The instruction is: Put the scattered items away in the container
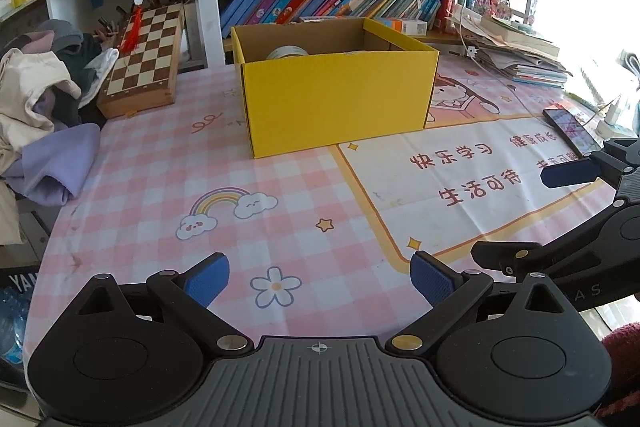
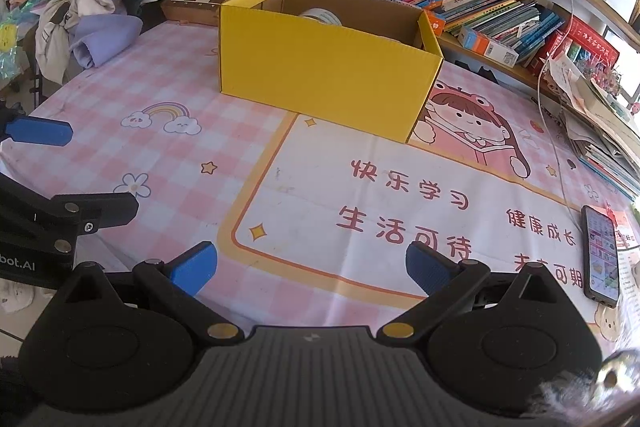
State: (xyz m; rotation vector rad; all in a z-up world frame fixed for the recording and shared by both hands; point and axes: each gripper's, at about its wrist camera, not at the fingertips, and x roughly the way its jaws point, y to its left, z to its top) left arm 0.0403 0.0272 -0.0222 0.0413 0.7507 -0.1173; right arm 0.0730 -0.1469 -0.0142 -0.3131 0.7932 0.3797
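One yellow cardboard box (image 1: 336, 99) is standing upright on the pink checked table mat (image 1: 160, 187), mouth facing up, at the far middle of the table just in front of the bookshelf. Its long axis is running roughly left to right across the left wrist view, one corner turned toward the camera; in the right wrist view (image 2: 324, 67) the same axis is slanting from near left to far right.

One roll of white tape (image 1: 286, 51) is lying inside the box against the back wall; only its top is showing. No other contents can be made out.

The left gripper (image 1: 319, 281) is hovering above the mat with both blue pads spread wide, gripping nothing. The right gripper (image 2: 311, 267) is likewise spread wide and carrying nothing.

One chessboard case (image 1: 146, 59) is leaning left of the box, beside one pile of clothes (image 1: 40, 107).

The right wrist view is showing one smartphone (image 2: 600, 255) in full with its cable; the left wrist view is showing it only at the edge.
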